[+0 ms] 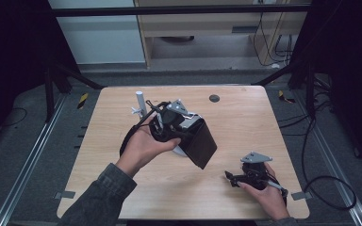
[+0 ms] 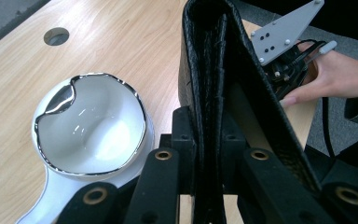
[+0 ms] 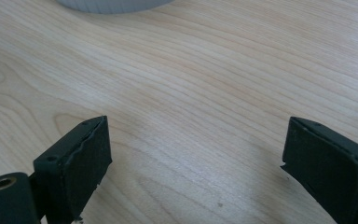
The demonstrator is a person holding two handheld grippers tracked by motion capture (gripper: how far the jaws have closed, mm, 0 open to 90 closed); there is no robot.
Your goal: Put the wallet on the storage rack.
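Observation:
My left gripper (image 1: 185,133) (image 2: 208,140) is shut on a black leather wallet (image 1: 201,142) (image 2: 214,60), held edge-on above the middle of the table. Just below it sits a white bowl-shaped dish with a shiny chrome rim (image 2: 91,128) (image 1: 179,151). My right gripper (image 1: 230,178) (image 3: 196,158) hovers low over bare wood near the front right, open with nothing between its fingers. It also appears far off in the left gripper view, by its grey plate (image 2: 286,30) and the hand (image 2: 328,77) holding it.
A white upright post (image 1: 140,100) stands behind the left hand. The wooden table (image 1: 245,122) has a round hole (image 1: 214,98) (image 2: 56,36) near its back edge. A white object's ribbed base (image 3: 114,4) lies ahead of the right gripper. Cables trail off the right side.

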